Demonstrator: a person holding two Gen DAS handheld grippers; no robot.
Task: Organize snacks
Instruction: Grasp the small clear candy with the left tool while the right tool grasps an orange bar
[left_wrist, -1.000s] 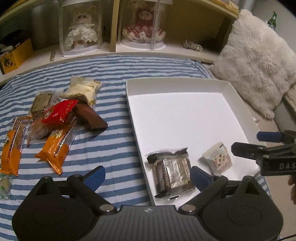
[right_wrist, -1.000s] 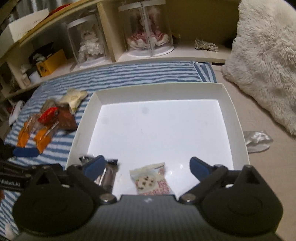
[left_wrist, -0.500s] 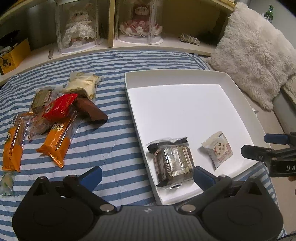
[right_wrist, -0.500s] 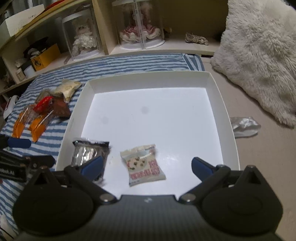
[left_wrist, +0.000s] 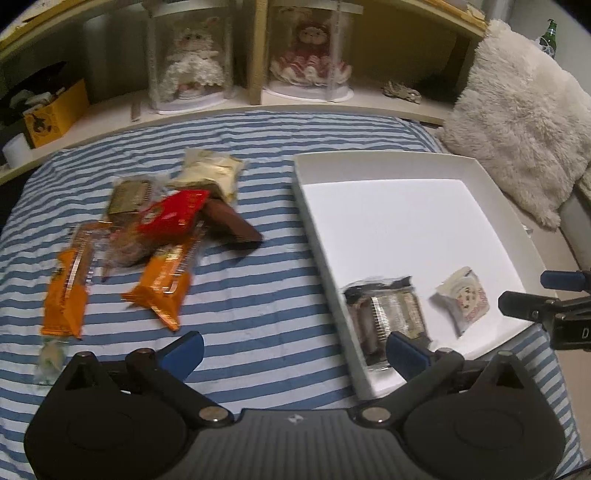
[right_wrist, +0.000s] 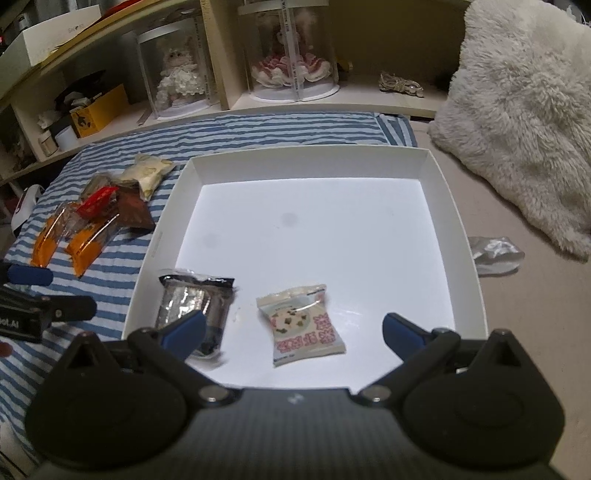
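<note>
Left gripper (left_wrist: 293, 349) and right gripper (right_wrist: 293, 330) both hovering released, empty. Silver foil snack packet (right_wrist: 192, 301) and white cookie packet (right_wrist: 304, 323) lying near front edge of white cardboard tray (right_wrist: 458, 221).

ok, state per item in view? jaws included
left gripper: jaws open, empty
right gripper: jaws open, empty
white box: open-topped, mostly bare
silver pack: lying in box, sealed
cookie pack: lying flat in box, sealed, apart from silver pack
snack pile: on striped cloth, outside box, packs overlapping
brown bar: pile's edge, nearest the box
</note>
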